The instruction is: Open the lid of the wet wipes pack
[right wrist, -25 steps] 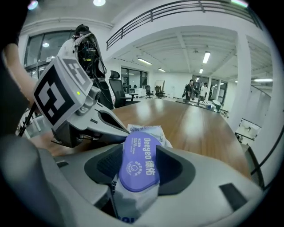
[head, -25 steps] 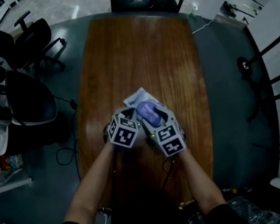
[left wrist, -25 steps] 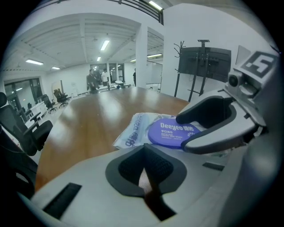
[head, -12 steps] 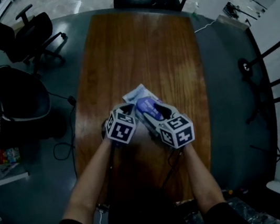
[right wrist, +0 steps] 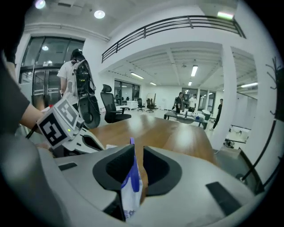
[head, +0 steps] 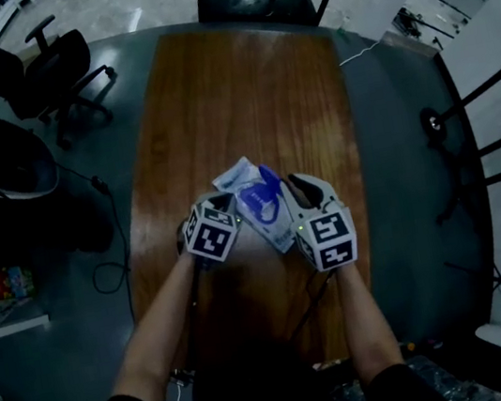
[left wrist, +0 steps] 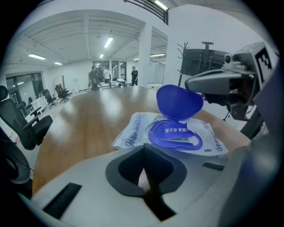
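Head view: long wooden table (head: 242, 91); office chair (head: 58, 70) on the floor off its far left corner. Wet wipes pack (head: 233, 180) lies flat on the table's near half, between the two grippers, its blue lid (head: 260, 201) raised off the pack. Left gripper (head: 227, 197) at the pack's near left edge; right gripper (head: 288, 188) beside the lid on the right. Left gripper view: jaws pressed together at the tips, nothing clearly between them; the pack lies just beyond, its near edge hidden behind the jaw tips; blue opening ring exposed on top, lid standing upright at its far side with the right gripper's tips on it. Right gripper view: jaws have just been closing and now clamp the lid, seen edge-on between the pads; left gripper close by at the left; a person with a backpack (right wrist: 75, 80) stands behind it.
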{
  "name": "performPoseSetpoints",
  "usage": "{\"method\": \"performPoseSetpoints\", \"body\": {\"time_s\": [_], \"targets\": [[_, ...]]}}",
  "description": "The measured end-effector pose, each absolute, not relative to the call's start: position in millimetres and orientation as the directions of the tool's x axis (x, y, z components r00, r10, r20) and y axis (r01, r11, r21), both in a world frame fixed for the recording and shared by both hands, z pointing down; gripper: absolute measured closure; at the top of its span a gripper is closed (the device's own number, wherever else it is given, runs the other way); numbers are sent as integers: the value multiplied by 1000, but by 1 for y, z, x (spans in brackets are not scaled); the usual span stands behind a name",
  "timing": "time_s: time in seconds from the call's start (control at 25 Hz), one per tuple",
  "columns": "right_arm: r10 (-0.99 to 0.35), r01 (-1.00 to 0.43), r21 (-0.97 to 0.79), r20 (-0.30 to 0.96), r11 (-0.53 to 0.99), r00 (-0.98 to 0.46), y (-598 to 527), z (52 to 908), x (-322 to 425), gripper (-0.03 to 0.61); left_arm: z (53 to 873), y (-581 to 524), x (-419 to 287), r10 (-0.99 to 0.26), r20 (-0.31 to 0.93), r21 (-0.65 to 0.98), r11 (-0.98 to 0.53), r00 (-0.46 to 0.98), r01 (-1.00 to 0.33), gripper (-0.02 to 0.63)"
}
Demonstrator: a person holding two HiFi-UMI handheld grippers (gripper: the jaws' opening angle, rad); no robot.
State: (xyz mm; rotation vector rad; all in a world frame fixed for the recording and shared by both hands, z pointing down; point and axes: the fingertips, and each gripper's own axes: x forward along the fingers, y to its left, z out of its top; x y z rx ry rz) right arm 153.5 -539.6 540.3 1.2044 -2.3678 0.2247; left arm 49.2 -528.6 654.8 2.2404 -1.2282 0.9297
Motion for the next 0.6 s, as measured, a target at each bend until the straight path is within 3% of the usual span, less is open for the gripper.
{"method": "performPoseSetpoints", "body": {"time_s": [0.32, 0.6], "targets": [[-820, -886, 136, 459, 444, -341, -581, 565, 192, 503, 659, -525, 50, -570, 727, 49, -512, 382, -857, 607], [-824, -914, 104, 481, 392, -298, -590, 591, 203, 503, 659, -523, 46, -568, 736, 46, -500, 368, -865, 607]]}}
